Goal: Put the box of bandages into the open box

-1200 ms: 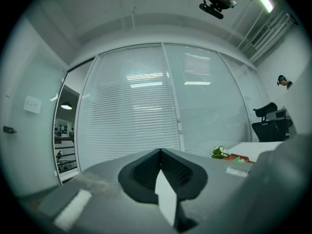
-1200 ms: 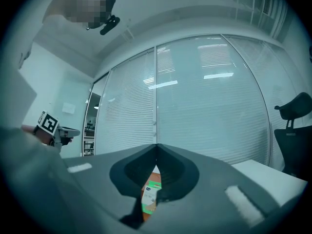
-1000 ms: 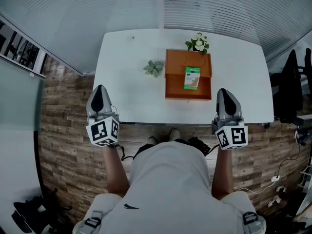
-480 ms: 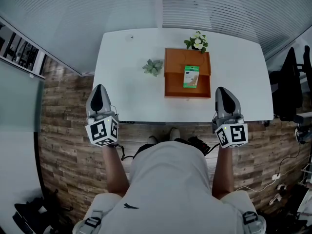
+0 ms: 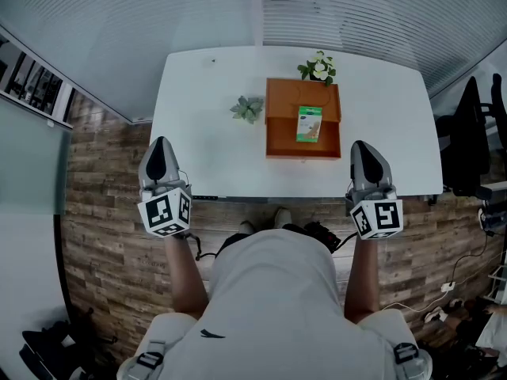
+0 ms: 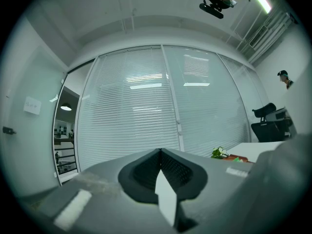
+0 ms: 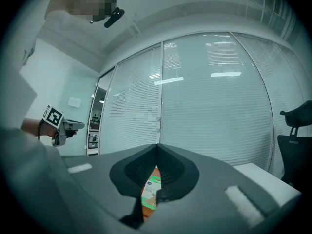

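An orange open box (image 5: 278, 137) lies on the white table (image 5: 206, 145), right of centre. The green-and-white box of bandages (image 5: 309, 124) lies flat inside it. My left gripper (image 5: 161, 146) hangs over the table's near left edge, shut and empty. My right gripper (image 5: 365, 150) is at the near right edge, also shut on nothing. Both are well short of the orange box. In the right gripper view the bandage box (image 7: 150, 191) shows below the closed jaws of the right gripper (image 7: 157, 147). In the left gripper view the left gripper (image 6: 160, 152) has its tips together.
A small green succulent (image 5: 248, 109) stands left of the orange box, and a white-flowered plant (image 5: 318, 68) at its far right corner. A black office chair (image 5: 474, 133) is beyond the table's right end. Blinds cover the glass wall behind.
Both grippers have stayed where they were, still shut. The head view has drifted a little, so the table's things sit slightly higher and further left.
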### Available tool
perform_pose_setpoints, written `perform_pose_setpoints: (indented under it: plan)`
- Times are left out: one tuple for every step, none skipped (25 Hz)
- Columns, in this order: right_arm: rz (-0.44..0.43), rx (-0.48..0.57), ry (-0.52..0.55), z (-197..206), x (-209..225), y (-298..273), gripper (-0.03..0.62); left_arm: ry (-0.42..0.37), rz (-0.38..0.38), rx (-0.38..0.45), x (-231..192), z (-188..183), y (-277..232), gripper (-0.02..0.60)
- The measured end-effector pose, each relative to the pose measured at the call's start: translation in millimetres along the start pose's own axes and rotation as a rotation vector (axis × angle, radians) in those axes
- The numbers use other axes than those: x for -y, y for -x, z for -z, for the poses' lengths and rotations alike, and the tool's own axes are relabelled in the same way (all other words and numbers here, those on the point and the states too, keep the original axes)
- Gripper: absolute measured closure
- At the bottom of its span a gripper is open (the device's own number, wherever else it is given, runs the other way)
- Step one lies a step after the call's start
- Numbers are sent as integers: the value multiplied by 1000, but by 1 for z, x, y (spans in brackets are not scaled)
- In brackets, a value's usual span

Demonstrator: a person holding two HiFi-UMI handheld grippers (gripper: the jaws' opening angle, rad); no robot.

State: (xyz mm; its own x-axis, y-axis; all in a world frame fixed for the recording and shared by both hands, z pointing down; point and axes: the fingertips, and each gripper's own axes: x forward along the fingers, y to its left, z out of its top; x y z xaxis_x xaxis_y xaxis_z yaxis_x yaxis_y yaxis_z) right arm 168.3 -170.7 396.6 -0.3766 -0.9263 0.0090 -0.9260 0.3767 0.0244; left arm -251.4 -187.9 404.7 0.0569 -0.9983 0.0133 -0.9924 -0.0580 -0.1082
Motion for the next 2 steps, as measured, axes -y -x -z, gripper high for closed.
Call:
perform_pose_setpoints:
  plan:
    - [2,-2,2,0,1,1,594,0,0,0,0,0,0,577]
    - [3,-4,4,-1,1,1,594,0,0,1,0,-1,1,577]
